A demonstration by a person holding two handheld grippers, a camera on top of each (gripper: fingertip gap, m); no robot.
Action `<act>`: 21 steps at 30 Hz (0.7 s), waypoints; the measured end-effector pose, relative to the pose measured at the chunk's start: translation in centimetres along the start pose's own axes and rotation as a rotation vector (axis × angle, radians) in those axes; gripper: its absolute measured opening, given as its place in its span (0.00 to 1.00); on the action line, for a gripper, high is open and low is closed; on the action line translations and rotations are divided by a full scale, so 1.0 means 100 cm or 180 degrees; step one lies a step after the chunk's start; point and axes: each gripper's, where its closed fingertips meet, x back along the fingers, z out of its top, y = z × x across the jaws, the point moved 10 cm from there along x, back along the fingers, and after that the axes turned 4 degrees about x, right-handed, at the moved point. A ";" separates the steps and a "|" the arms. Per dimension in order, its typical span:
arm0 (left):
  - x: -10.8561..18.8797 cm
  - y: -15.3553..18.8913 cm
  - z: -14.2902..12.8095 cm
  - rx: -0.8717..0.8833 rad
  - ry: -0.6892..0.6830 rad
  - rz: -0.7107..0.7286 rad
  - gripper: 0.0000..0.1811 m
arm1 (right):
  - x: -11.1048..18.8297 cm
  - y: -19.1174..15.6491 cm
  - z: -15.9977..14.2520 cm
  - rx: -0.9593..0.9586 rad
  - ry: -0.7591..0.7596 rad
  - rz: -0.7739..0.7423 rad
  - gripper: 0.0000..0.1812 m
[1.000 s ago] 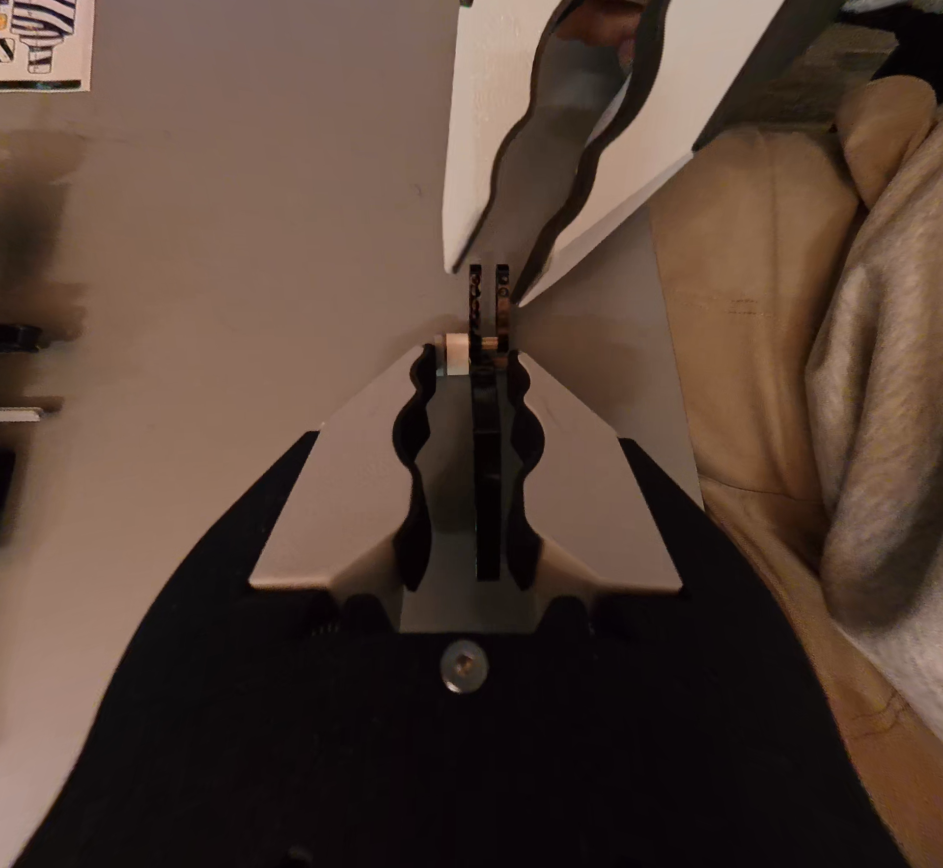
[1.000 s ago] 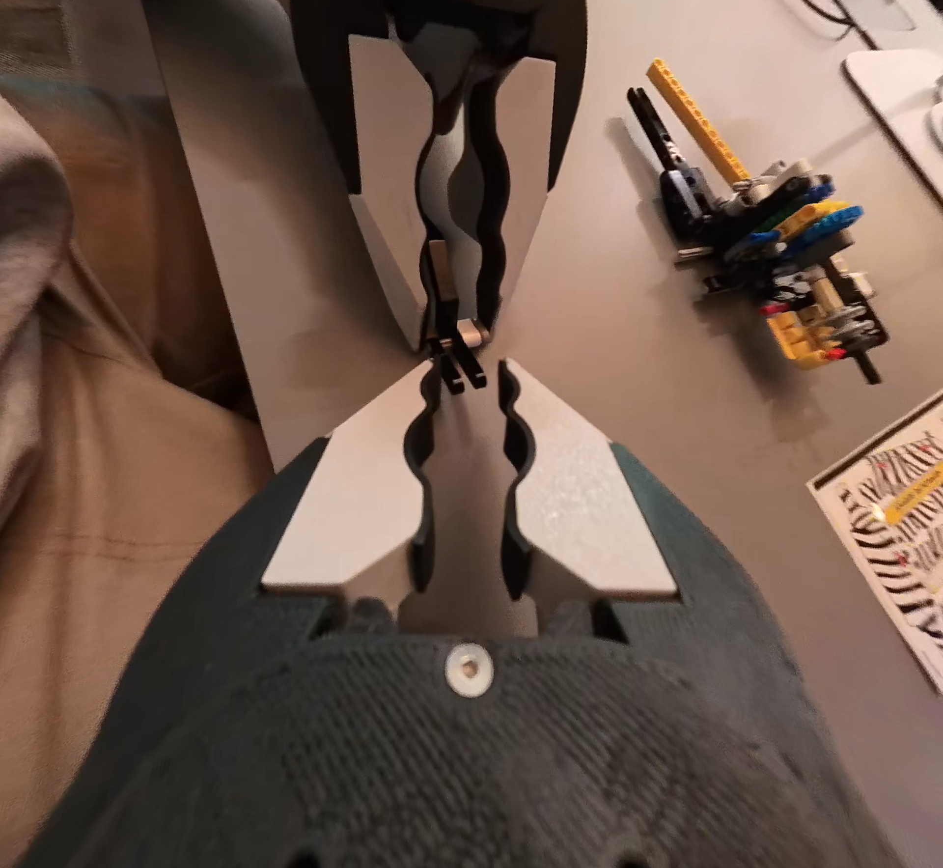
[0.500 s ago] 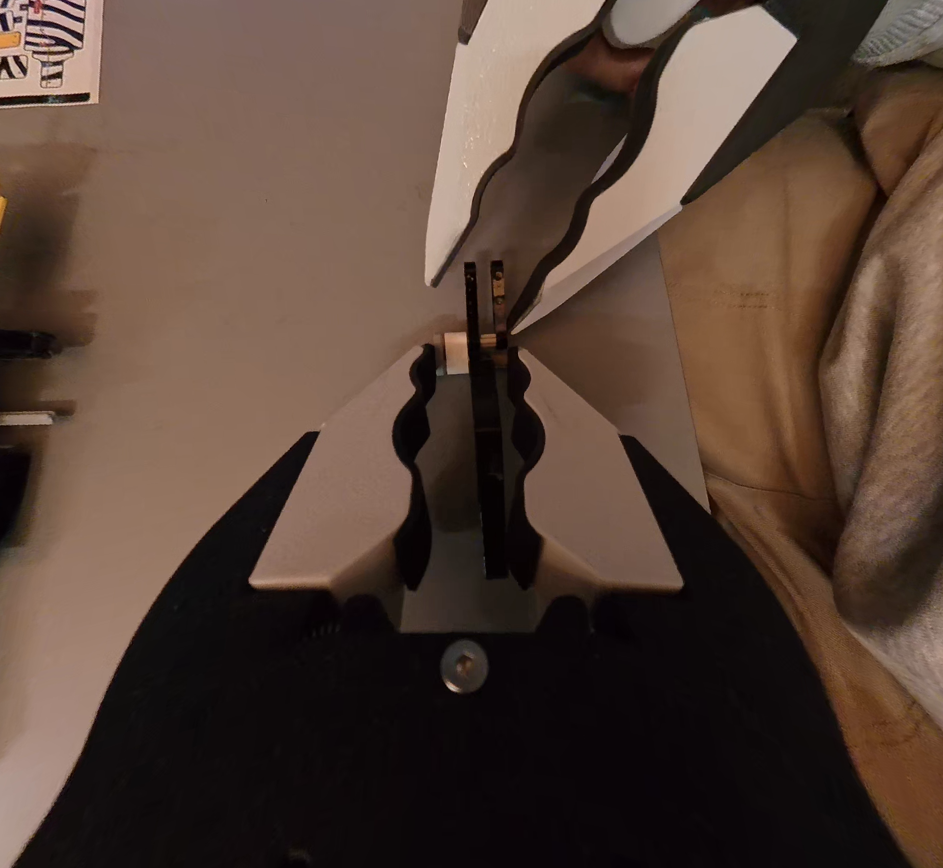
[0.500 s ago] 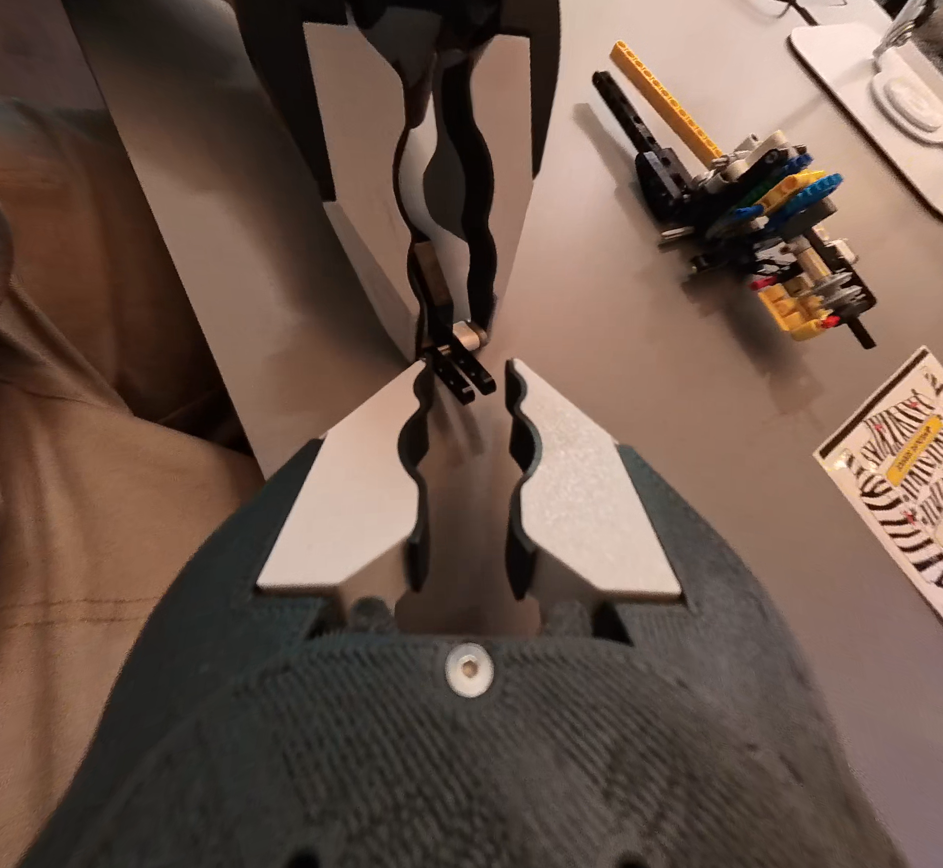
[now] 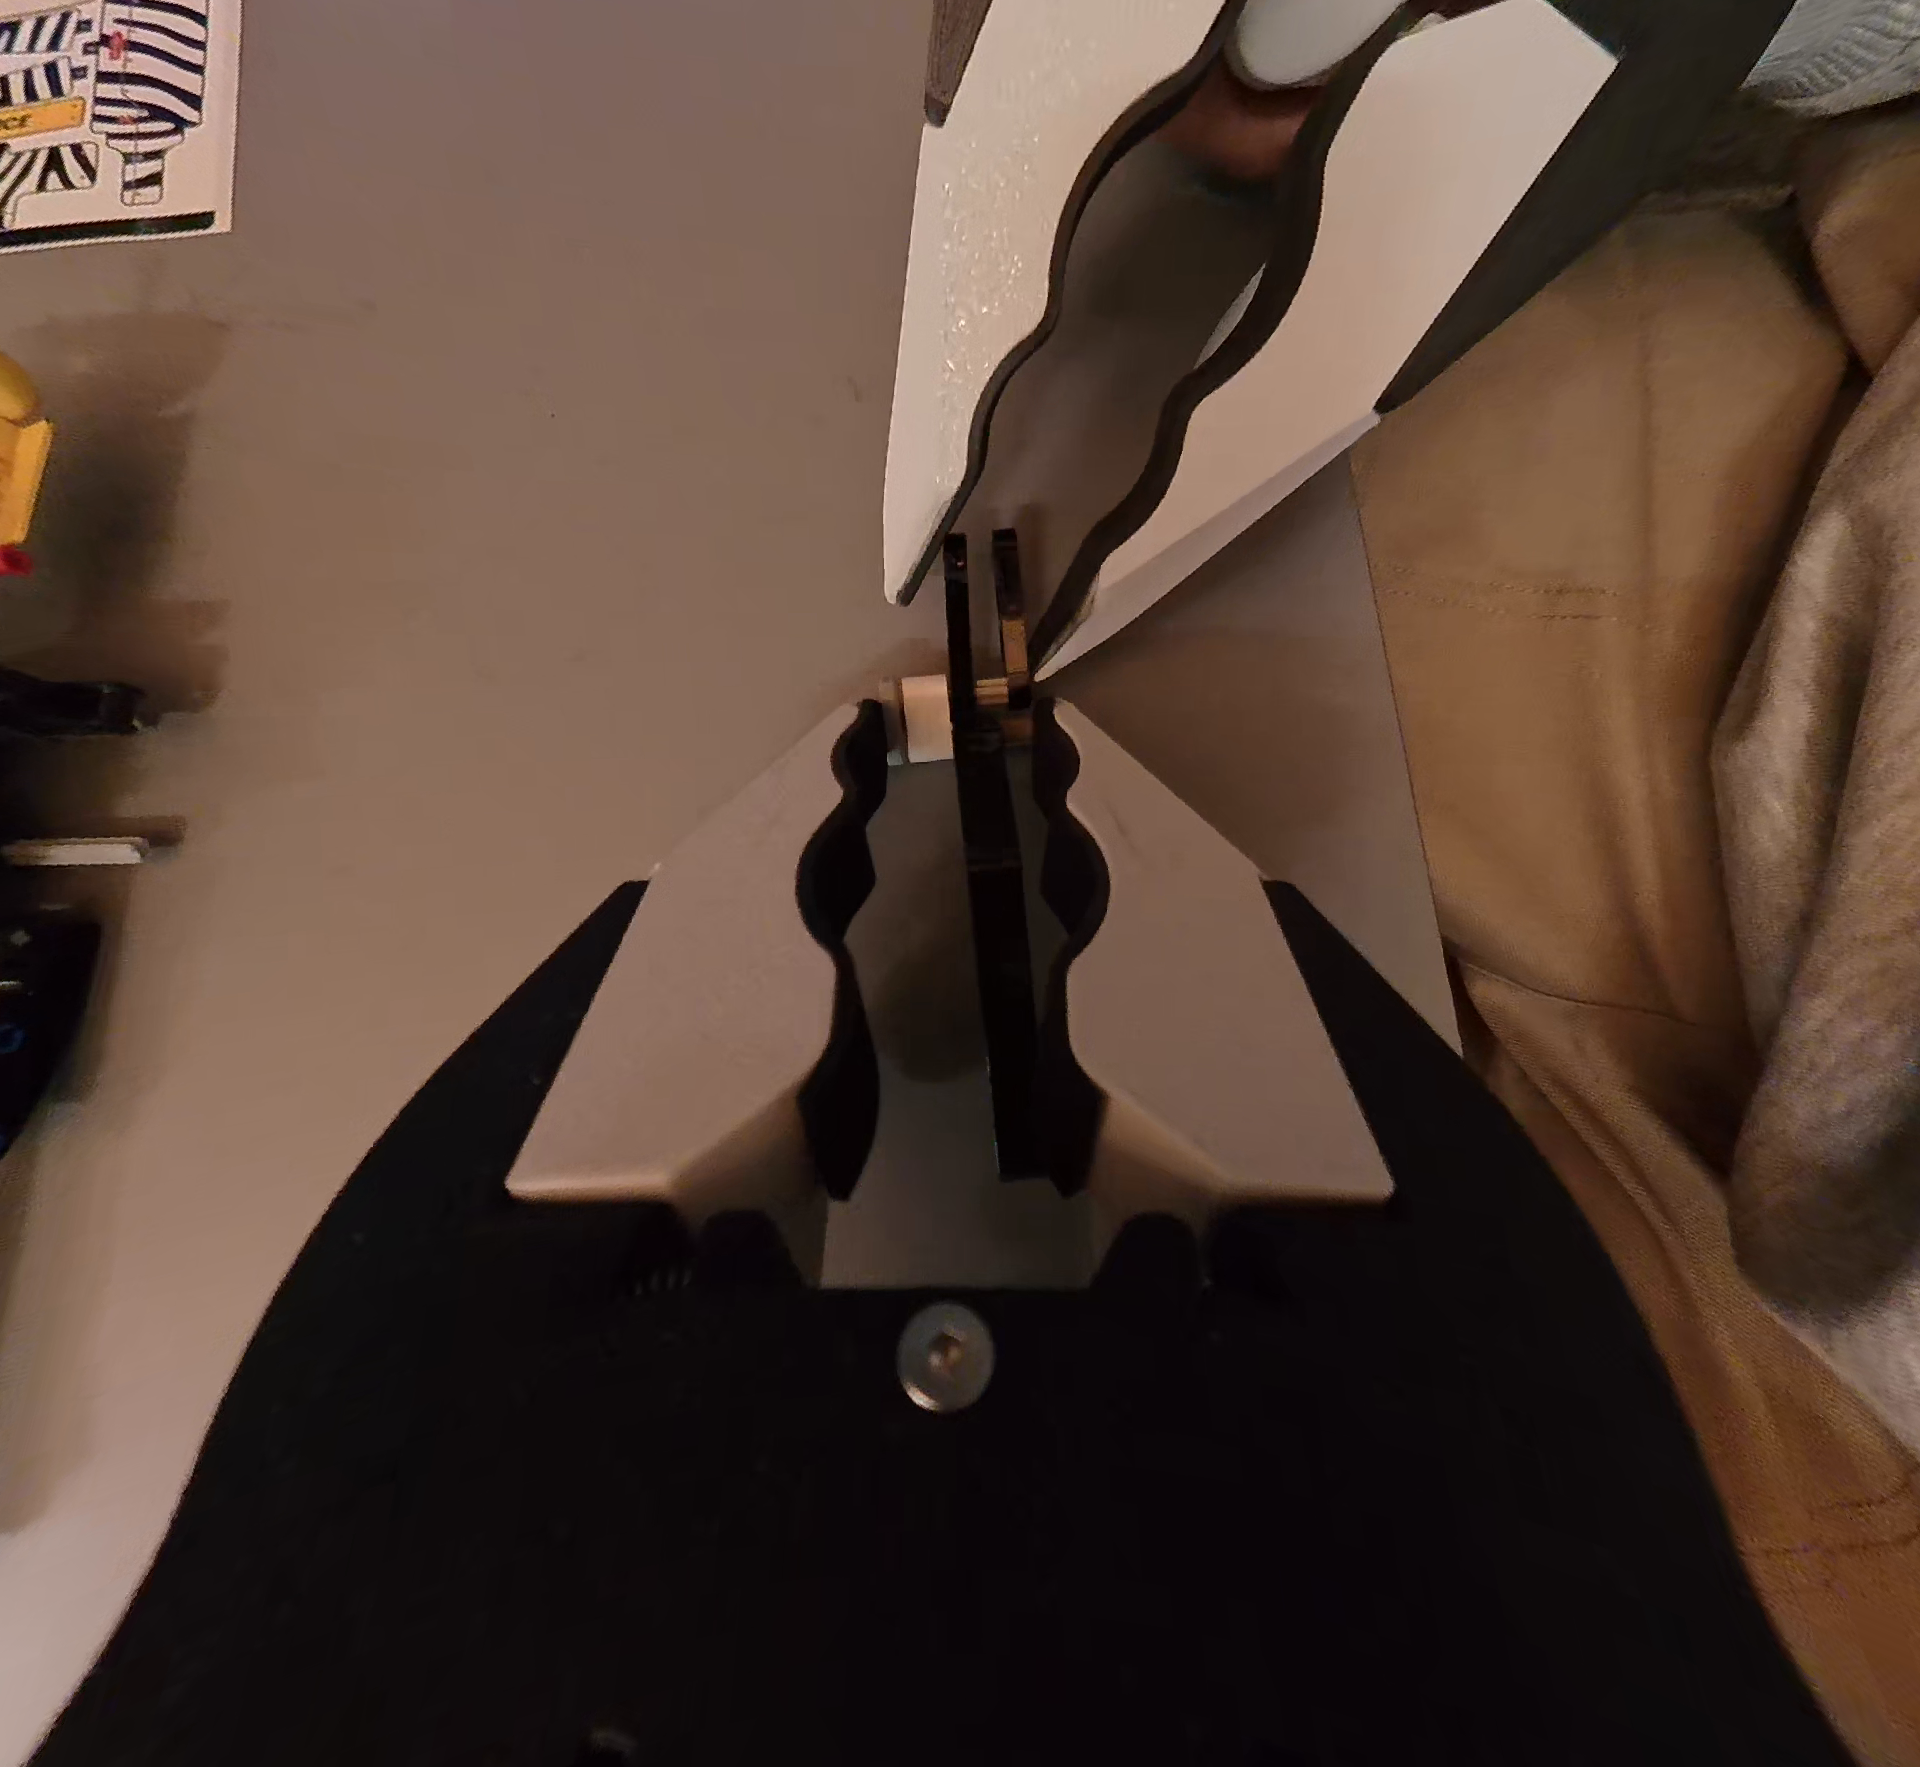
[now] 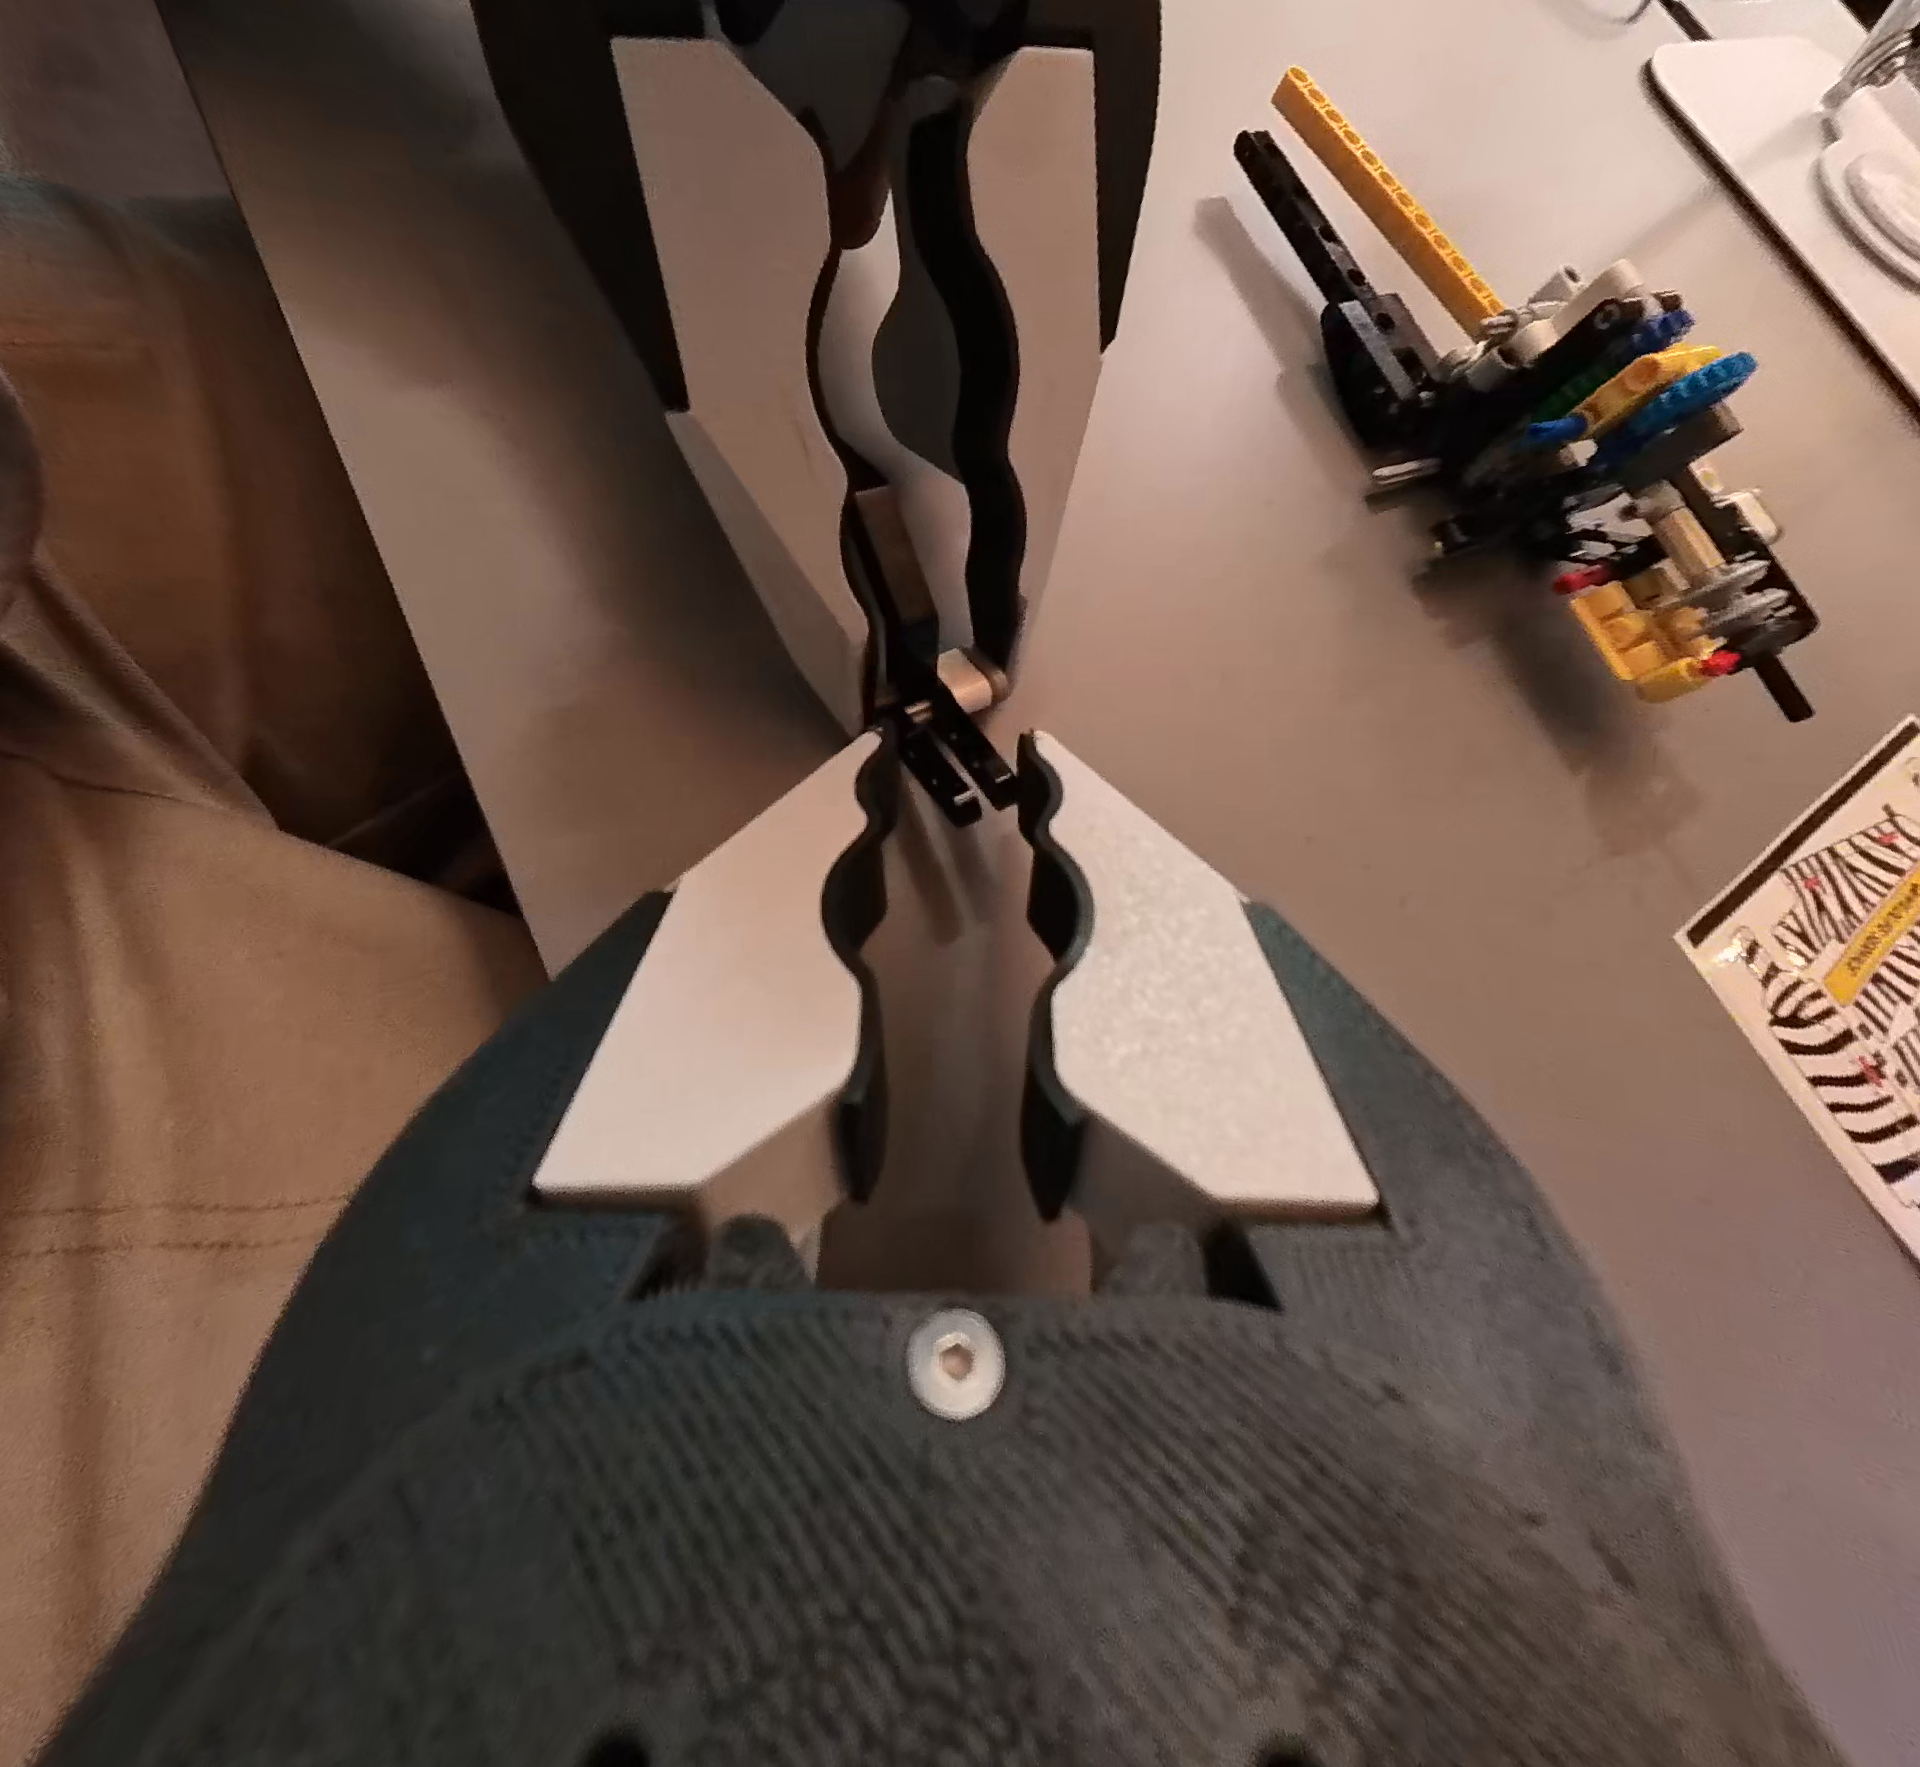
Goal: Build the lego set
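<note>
The left tool [image 5: 961, 709] clamps a thin, glossy black lego beam [image 5: 997, 938], seemingly by its pale peg. The right tool [image 6: 951, 751], wavy-edged jaws apart, brackets the beam's forked tip. Only the right wrist view shows the colourful lego assembly [image 6: 1590, 429] right of the beam on the smooth grey worktop [image 6: 1247, 782].

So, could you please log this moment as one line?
left gripper: shut on black beam | right gripper: open around beam tips | partial model: on table
</note>
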 end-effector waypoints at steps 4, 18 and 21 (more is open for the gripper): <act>0.000 0.000 0.000 -0.0006 0.0000 0.0008 0.17 | -0.001 0.000 0.000 -0.0011 -0.0016 0.0023 0.12; 0.000 0.001 0.000 -0.0079 0.0004 0.0061 0.17 | -0.003 0.017 0.001 -0.0049 -0.0098 0.0333 0.20; 0.000 0.001 0.000 -0.0065 0.0006 0.0027 0.17 | -0.005 0.027 0.014 0.0238 -0.0360 0.0618 0.22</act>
